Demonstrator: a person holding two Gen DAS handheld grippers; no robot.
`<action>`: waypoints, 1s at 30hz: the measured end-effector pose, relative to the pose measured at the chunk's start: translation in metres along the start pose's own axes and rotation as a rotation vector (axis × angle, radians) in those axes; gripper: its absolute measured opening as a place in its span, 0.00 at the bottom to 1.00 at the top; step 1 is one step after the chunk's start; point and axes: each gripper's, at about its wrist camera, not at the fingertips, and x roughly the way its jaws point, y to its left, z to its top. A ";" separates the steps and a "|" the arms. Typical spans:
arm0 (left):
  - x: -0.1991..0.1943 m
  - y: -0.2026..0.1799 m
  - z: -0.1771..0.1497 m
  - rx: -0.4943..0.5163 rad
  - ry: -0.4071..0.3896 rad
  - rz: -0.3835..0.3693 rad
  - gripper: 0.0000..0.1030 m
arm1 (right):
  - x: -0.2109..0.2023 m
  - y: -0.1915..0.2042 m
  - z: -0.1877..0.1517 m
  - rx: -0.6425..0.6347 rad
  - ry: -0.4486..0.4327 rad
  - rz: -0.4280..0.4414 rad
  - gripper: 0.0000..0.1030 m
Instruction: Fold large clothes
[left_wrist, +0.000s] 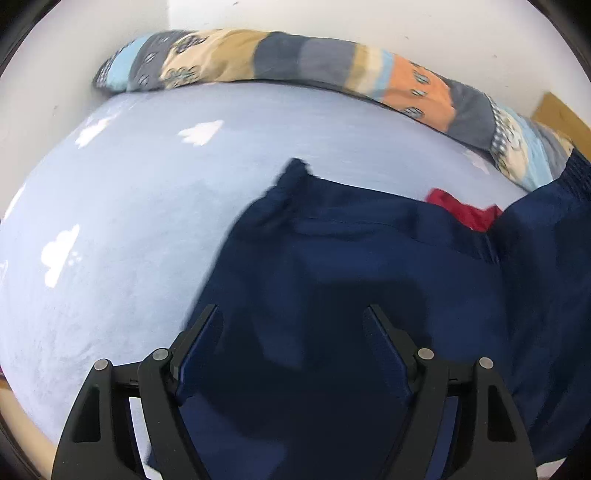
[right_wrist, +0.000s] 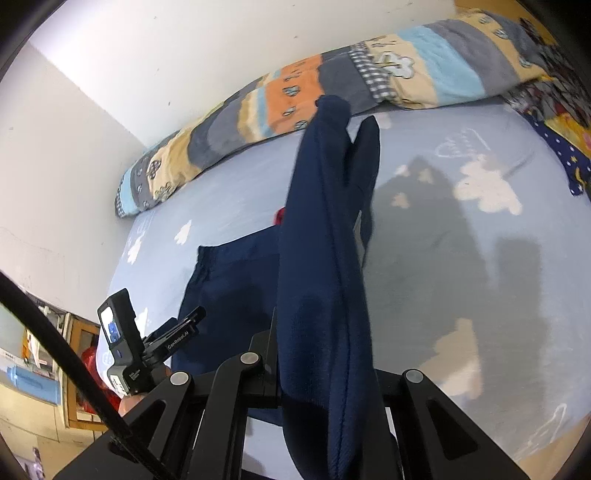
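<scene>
A large navy blue garment (left_wrist: 369, 266) lies spread on the light blue bed sheet (left_wrist: 129, 206), with a red patch (left_wrist: 465, 212) showing near its far edge. My left gripper (left_wrist: 293, 317) is open just above the garment's near part, fingers apart and empty. My right gripper (right_wrist: 317, 332) is shut on a fold of the navy garment (right_wrist: 325, 240), which it lifts so the cloth drapes over its fingers. The left gripper (right_wrist: 177, 328) also shows in the right wrist view, low at the left over the flat part of the garment (right_wrist: 229, 273).
A striped patchwork blanket roll (left_wrist: 295, 55) lies along the far edge of the bed against the white wall (right_wrist: 129, 74). A patterned dark cloth (right_wrist: 561, 122) sits at the bed's right end. Shelves and furniture (right_wrist: 44, 369) stand beside the bed at left.
</scene>
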 end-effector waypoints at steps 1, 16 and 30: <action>-0.003 0.007 0.003 -0.013 -0.008 0.004 0.75 | 0.005 0.009 0.003 -0.004 0.006 -0.001 0.11; -0.039 0.147 0.009 -0.250 -0.052 0.016 0.75 | 0.111 0.118 0.002 -0.044 0.093 -0.048 0.11; -0.056 0.197 0.004 -0.330 -0.063 0.035 0.75 | 0.194 0.187 -0.068 -0.154 0.075 -0.134 0.09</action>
